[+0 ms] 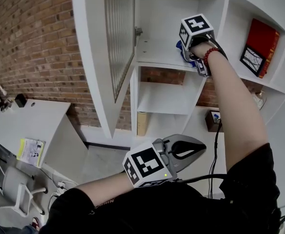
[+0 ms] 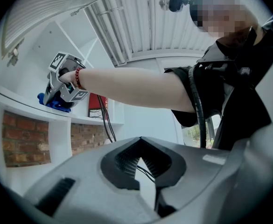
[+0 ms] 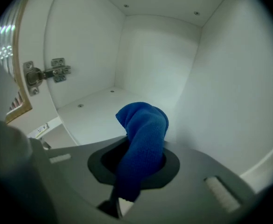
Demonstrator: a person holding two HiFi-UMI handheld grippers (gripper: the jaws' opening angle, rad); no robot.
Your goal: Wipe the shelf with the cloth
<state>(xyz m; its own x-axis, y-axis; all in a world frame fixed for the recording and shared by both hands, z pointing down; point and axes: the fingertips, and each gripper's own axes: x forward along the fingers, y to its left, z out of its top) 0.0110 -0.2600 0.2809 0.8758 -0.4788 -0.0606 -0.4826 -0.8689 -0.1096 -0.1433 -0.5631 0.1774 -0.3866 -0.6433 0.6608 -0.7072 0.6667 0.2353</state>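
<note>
Right gripper view: cloth [image 3: 143, 139] in R fingers [image 3: 199, 183], w/in shelf [image 3: 92, 107].

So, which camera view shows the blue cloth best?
The right gripper view: the blue cloth fills the middle, clamped between the jaws. The head view shows only its edge under the right gripper; the left gripper view shows it small and far.

Blue cloth [image 3: 143, 134], white shelf [image 3: 99, 107] (red-brick wall [image 1: 35, 48]).

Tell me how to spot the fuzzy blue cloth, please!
Find the tall white shelf unit against the red brick wall. In its upper cubby beside the open ribbed-glass door, the right gripper reaches in. The soft blue cloth is pinched in its jaws, the only blue thing in that cubby.
</note>
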